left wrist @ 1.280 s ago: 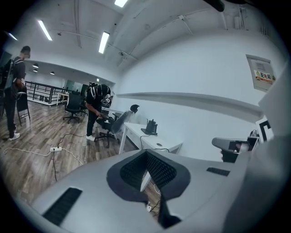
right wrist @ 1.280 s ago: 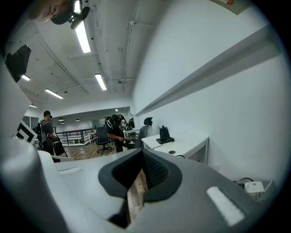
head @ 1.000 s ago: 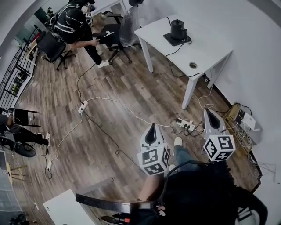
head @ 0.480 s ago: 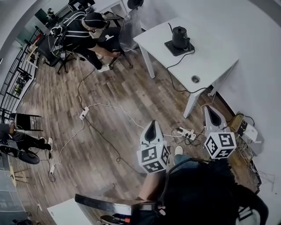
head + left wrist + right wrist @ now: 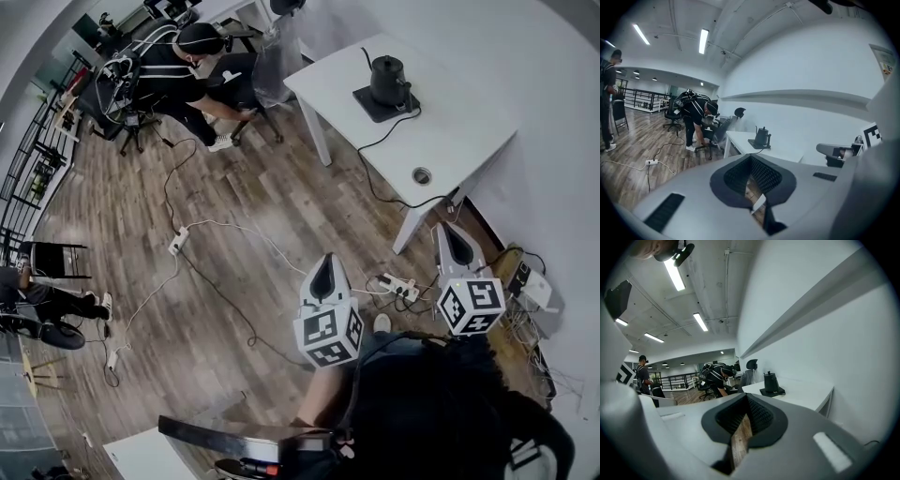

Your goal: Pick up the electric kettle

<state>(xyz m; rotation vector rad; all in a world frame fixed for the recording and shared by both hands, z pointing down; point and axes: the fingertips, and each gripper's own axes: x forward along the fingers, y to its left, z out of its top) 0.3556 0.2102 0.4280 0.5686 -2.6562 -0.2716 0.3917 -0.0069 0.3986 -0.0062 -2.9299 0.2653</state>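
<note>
The electric kettle (image 5: pixel 387 72) stands upright on its flat black base (image 5: pixel 375 101), on the white worktop (image 5: pixel 459 112) in the upper right of the head view. A cable (image 5: pixel 375 178) runs from the base over the worktop's near edge and down toward the wooden floor (image 5: pixel 234 216). The left gripper (image 5: pixel 325 264) sits at lower centre of that frame and the right gripper (image 5: pixel 448 232) at lower right. Both point up the frame toward the worktop and are well apart from the kettle. In each gripper view the jaws are pressed together with nothing between them, and the kettle shows small beyond them. A power strip (image 5: pixel 401 286) lies on the floor between the two grippers. At upper left a person (image 5: pixel 183 66) bends over an office chair.
</note>
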